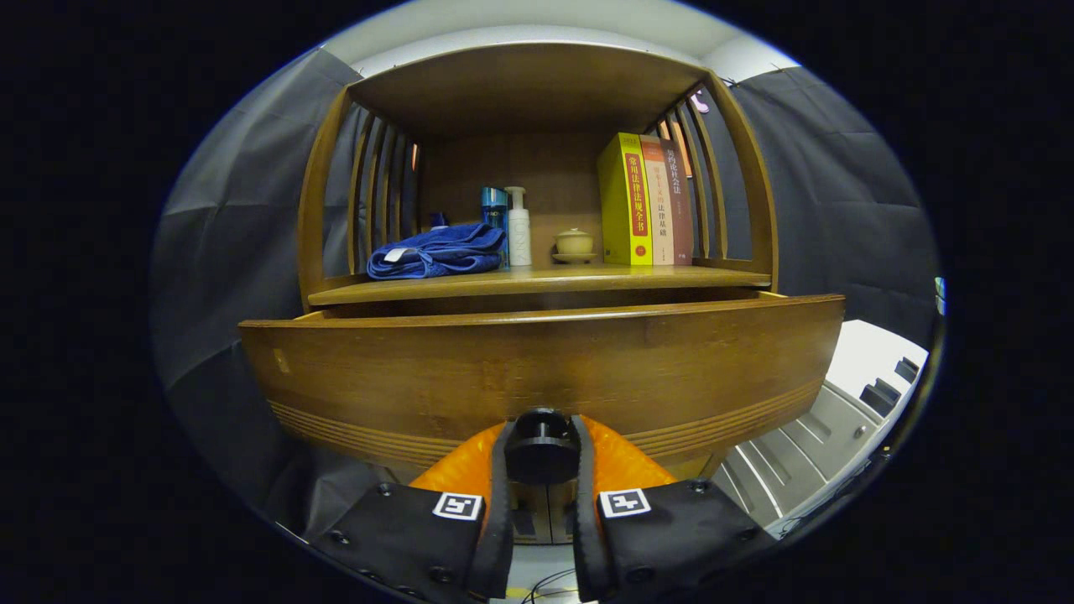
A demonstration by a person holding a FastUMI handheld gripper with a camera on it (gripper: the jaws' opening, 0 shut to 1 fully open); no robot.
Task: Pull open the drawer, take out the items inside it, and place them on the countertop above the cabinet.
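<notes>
The gripper (542,470) had its jaws clamped on the dark round drawer knob (542,449), one on each side. The wooden drawer (537,369) stood pulled out beneath the worktop (537,283), which carried a folded blue towel (438,252), a pump bottle (519,228), a small lidded cup (574,244) and upright books (644,201)

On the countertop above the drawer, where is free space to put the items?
The countertop is bare along its front edge and between the white bottle and small cup. The blue towel and books crowd its ends. The gripper grips the drawer knob.
</notes>
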